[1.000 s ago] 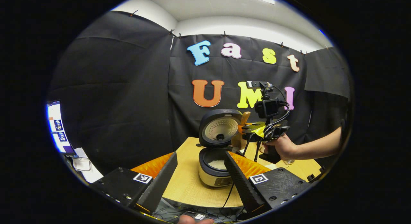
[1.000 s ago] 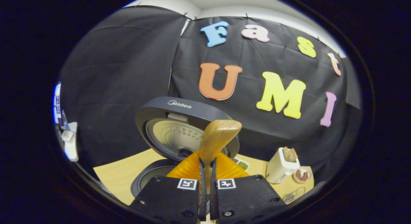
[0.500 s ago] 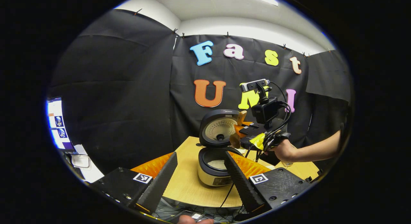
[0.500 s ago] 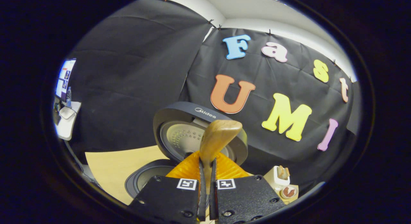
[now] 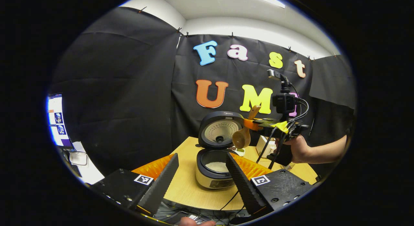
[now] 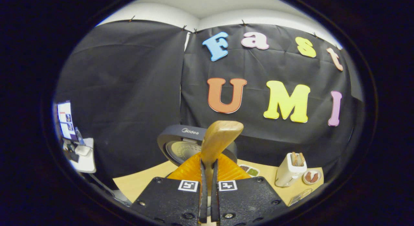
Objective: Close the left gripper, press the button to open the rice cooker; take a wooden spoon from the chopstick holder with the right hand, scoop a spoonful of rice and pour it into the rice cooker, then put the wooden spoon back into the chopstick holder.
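R hand-held gripper (image 6: 207, 200) clamped on spoon (image 6: 217, 141) w/ bowl hanging down (image 5: 242, 138) | cooker (image 5: 215, 169) open, rice inside | holder (image 6: 288, 170) at 3 o'clock of R gripper, on table (image 5: 187, 184) | L hand-held gripper (image 5: 202, 174) fingers apart, idle | next, prob: swing R to holder.

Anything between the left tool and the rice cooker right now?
Only bare wooden table lies between the open left tool and the rice cooker, in the left gripper view.
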Tool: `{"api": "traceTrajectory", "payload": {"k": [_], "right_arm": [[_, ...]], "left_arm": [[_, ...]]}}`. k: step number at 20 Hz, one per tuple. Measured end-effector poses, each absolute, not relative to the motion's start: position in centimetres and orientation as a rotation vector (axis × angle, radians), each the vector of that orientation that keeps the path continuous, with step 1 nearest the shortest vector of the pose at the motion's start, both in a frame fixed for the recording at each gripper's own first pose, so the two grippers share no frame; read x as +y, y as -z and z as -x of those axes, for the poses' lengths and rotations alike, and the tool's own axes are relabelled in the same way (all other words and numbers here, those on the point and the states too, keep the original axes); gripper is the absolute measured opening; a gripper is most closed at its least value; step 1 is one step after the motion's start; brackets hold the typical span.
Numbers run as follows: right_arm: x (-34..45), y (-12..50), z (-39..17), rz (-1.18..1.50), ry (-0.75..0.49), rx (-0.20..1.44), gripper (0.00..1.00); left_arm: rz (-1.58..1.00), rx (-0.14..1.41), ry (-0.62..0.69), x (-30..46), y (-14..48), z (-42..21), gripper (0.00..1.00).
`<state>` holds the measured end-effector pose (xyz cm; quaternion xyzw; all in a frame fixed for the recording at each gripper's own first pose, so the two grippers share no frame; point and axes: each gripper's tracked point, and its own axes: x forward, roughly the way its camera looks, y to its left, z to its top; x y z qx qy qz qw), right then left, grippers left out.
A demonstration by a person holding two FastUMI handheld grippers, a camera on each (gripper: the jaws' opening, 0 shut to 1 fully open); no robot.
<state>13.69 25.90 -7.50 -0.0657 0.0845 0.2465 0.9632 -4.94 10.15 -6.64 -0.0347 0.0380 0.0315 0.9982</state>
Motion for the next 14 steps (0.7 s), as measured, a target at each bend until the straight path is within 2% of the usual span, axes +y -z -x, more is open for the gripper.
{"api": "traceTrajectory", "payload": {"k": [7, 8, 11, 14], "right_arm": [[18.5, 3.7, -12.6, -0.168, -0.48, 0.256, 0.1], [16.9, 3.5, -12.6, -0.227, -0.465, 0.282, 0.07], [11.3, 2.5, -13.0, -0.368, -0.395, 0.317, 0.1], [4.5, 2.4, -13.7, -0.381, -0.296, 0.3, 0.1]], "left_arm": [[0.086, 0.049, -0.057, 7.2, 4.0, 3.2, 0.94], [0.087, 0.048, -0.042, 6.4, 3.9, 2.9, 0.94], [0.082, 0.057, -0.002, 4.8, 3.6, 2.1, 0.94], [0.065, 0.068, 0.017, 3.4, 3.2, 0.6, 0.95]]}}
